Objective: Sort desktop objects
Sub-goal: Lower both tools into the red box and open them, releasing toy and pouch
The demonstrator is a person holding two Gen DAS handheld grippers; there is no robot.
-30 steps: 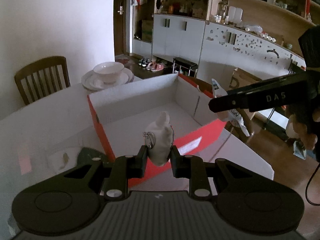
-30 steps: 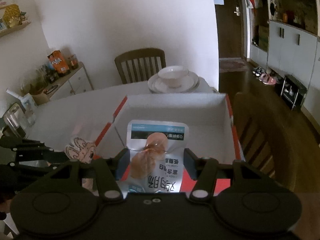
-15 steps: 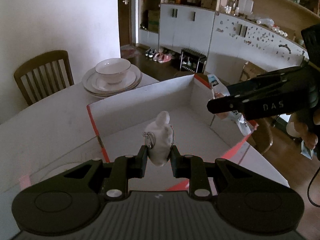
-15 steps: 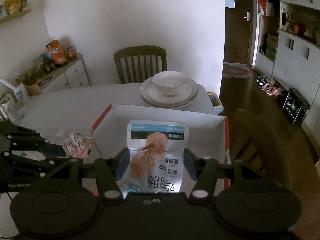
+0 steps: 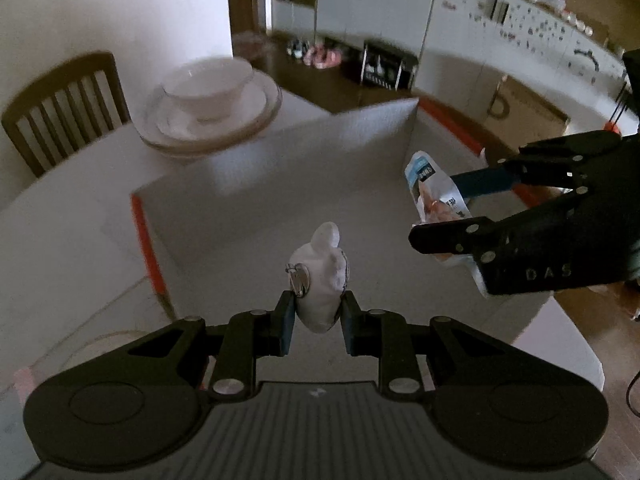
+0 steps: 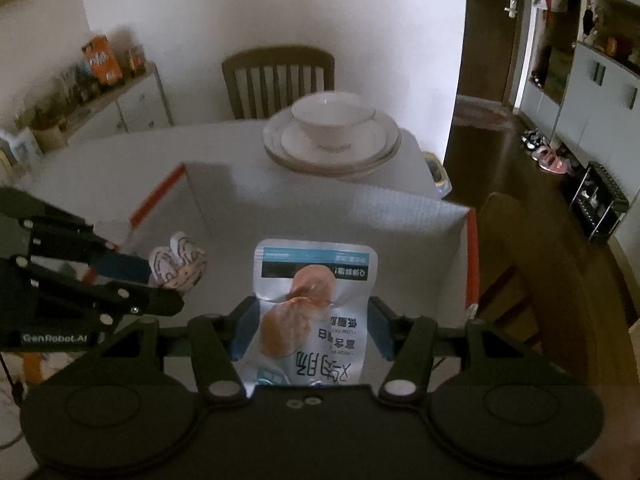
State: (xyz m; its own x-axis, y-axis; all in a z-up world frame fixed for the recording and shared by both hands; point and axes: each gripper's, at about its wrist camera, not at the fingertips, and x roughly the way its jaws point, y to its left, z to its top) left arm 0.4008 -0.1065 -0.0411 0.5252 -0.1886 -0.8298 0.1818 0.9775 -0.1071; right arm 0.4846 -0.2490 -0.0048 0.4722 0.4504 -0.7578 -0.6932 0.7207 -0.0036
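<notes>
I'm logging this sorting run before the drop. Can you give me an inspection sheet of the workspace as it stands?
Surface: pale round table.
Job's things: open white cardboard box with red edges; small white plush keychain toy; silver-blue snack pouch. Both are held above the box.
Clutter: white bowl on stacked plates beyond the box.
Grippers: left gripper shut on the toy; right gripper shut on the pouch.
Cables: thin black cable at the left view's right edge.
Surroundings: wooden chair, white cabinets, shoes on floor.
</notes>
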